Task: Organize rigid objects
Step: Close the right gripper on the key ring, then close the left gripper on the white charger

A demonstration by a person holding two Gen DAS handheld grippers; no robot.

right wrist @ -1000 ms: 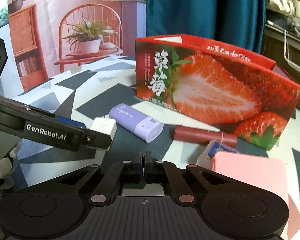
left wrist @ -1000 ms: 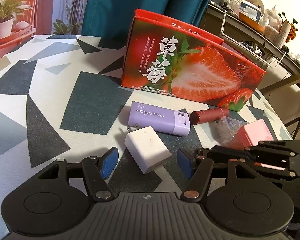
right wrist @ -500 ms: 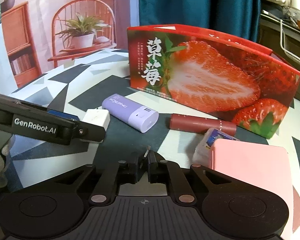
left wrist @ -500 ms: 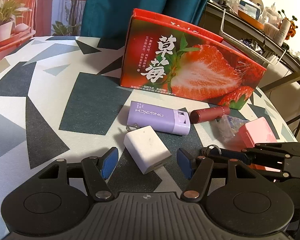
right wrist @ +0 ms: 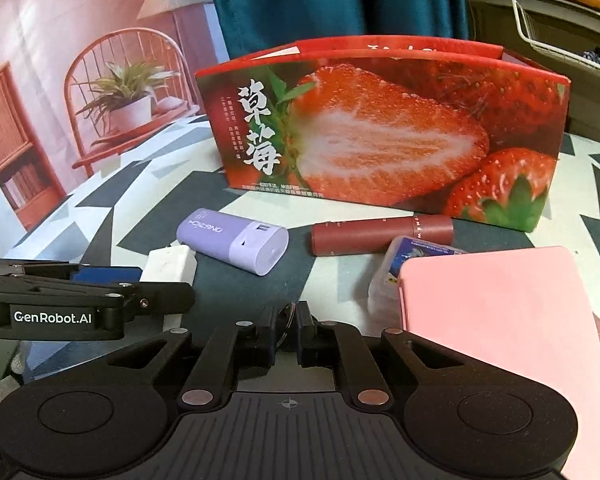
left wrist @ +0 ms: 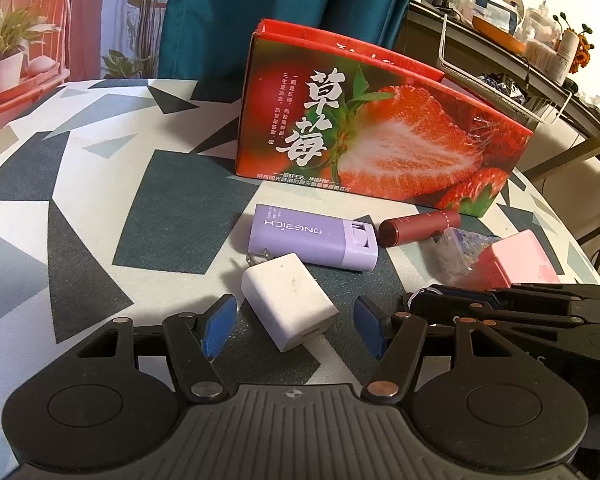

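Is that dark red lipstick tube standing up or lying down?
Lying down: the lipstick tube rests on its side on the table, before the strawberry box.

The right gripper [right wrist: 287, 330] has rolled, so the strawberry box [right wrist: 380, 132] now sits level ahead of it. Its jaws, sealed a second ago, show a slim gap with a small metal ring [right wrist: 286, 312] pinched between them.

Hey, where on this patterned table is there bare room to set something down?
The patterned tabletop is bare left of the strawberry box and the purple rectangular case. It is crowded on the right: white plug adapter, maroon lipstick tube, clear plastic packet and pink box sit close together.
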